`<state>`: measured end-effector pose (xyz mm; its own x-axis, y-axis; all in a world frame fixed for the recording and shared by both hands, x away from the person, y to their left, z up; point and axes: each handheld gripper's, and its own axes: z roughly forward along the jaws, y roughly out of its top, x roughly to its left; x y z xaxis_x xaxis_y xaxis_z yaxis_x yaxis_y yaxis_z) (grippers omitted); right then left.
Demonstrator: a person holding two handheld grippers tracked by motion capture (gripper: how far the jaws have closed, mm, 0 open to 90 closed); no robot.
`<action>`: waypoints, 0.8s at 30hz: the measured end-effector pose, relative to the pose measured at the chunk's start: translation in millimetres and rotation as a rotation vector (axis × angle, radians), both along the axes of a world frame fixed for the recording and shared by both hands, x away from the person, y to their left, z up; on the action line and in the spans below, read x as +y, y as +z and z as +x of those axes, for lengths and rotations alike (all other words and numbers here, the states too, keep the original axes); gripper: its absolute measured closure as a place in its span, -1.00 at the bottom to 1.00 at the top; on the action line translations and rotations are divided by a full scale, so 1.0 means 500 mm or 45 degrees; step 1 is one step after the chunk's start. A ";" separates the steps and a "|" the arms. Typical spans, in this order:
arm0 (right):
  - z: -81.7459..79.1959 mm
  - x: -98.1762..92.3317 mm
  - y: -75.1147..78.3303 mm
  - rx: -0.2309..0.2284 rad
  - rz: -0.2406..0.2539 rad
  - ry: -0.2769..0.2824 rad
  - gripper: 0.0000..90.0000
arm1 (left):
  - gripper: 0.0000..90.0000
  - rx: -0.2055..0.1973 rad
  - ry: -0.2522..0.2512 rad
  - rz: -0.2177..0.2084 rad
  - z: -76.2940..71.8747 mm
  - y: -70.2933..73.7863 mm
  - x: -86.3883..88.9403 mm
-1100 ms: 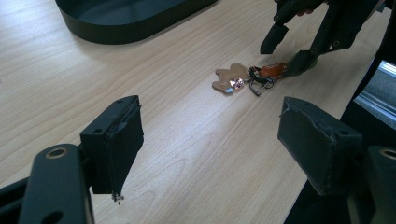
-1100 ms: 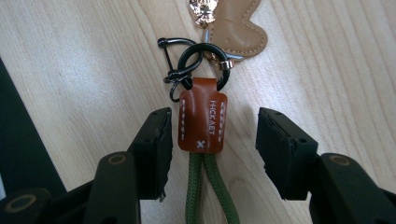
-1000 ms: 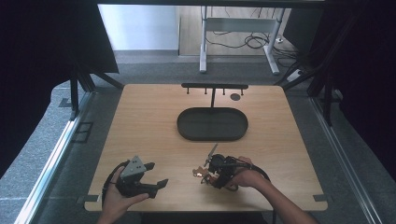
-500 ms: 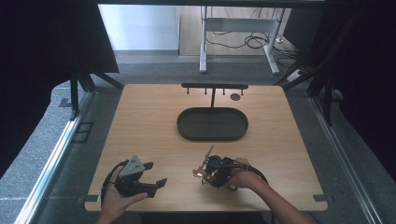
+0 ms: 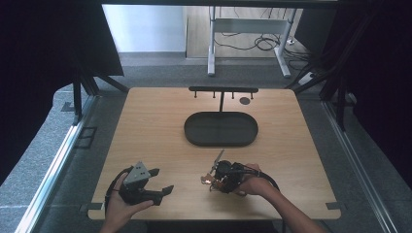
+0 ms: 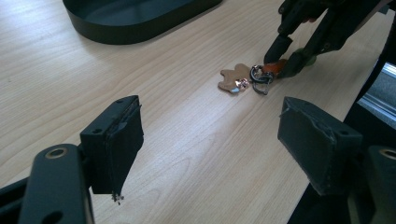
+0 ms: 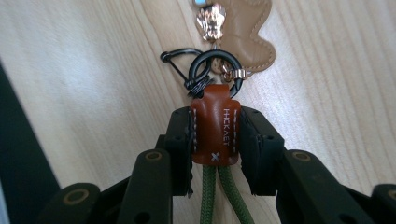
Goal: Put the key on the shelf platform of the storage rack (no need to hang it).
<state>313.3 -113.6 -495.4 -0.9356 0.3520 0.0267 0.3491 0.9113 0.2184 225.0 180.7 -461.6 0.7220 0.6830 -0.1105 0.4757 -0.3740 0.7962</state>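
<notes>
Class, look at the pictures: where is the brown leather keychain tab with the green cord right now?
The brown leather keychain tab lies on the wooden table near its front edge, clamped in the right gripper, in front of the black oval tray and right of the open left gripper.

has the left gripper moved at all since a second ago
No. In the high view the left gripper sits at the same spot near the table's front edge, equally far from the black oval tray, fingers open and empty.
</notes>
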 end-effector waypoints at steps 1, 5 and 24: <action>0.001 -0.002 0.004 -0.003 0.010 0.004 0.48 | -0.50 0.000 0.001 -0.001 0.000 0.000 0.000; 0.000 -0.009 0.025 -0.016 0.048 -0.004 0.48 | -0.50 -0.003 0.002 -0.005 -0.001 0.002 0.000; 0.004 -0.031 0.101 -0.073 0.132 -0.010 0.48 | -0.50 -0.006 -0.001 -0.007 -0.002 0.003 -0.001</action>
